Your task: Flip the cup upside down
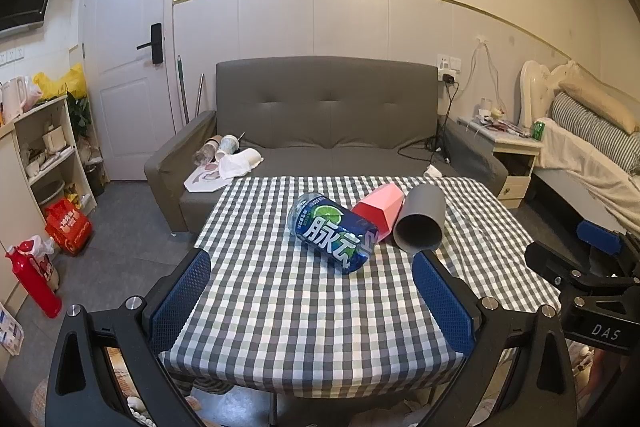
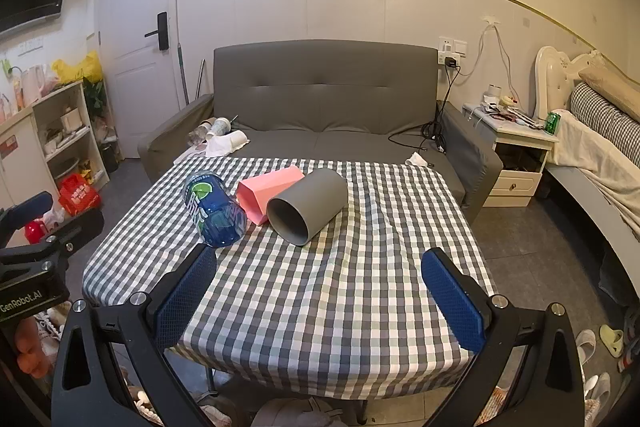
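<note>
A grey round cup (image 1: 421, 223) (image 2: 308, 205) lies on its side on the checked tablecloth, its open mouth toward me. A pink angular cup (image 1: 380, 209) (image 2: 268, 193) lies on its side just left of it, touching it. A blue cut-off bottle cup (image 1: 334, 233) (image 2: 214, 209) with a lime label lies on its side further left. My left gripper (image 1: 312, 259) is open and empty, held short of the cups. My right gripper (image 2: 320, 259) is open and empty, also short of them. The right gripper shows at the right edge of the left wrist view (image 1: 592, 267).
The small table (image 2: 320, 307) has its front edge just below my fingers. A grey sofa (image 2: 320, 115) with cups and papers stands behind it. A shelf unit (image 1: 44, 155) and red bottle (image 1: 34, 279) stand at left. A nightstand (image 2: 516, 151) and bed (image 2: 600, 155) are at right.
</note>
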`<state>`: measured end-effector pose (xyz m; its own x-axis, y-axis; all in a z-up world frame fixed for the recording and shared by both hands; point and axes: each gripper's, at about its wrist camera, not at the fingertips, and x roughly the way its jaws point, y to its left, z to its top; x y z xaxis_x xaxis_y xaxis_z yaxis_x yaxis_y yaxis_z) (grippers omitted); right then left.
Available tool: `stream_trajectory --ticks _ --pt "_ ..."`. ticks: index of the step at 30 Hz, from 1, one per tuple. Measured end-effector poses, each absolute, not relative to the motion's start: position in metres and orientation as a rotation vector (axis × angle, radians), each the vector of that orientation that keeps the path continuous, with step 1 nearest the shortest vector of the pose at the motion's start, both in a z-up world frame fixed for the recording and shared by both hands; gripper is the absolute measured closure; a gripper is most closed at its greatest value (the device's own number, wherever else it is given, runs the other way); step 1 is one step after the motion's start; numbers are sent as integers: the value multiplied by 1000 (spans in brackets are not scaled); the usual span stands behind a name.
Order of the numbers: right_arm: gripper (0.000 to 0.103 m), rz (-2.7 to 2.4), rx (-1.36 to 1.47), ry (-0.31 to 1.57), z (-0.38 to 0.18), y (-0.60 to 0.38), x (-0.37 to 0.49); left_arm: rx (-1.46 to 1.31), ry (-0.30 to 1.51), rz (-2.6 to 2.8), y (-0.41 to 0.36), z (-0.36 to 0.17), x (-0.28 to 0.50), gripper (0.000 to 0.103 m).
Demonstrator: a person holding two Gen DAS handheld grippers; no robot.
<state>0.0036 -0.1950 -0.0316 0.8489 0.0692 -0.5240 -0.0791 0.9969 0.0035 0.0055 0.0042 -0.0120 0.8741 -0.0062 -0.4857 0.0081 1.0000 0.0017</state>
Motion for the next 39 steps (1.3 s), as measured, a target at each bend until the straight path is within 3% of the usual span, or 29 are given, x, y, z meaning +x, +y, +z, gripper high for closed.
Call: stream_trajectory --ticks 17,31,39 --pt "0 74 -80 618 -30 -175 34 -59 550 3 27 -3 35 0" --pt "0 127 -167 998 -39 -98 205 -96 729 62 87 -33 145 0" --pt "11 80 -110 1188 -80 -83 274 -162 762 90 111 -47 160 0"
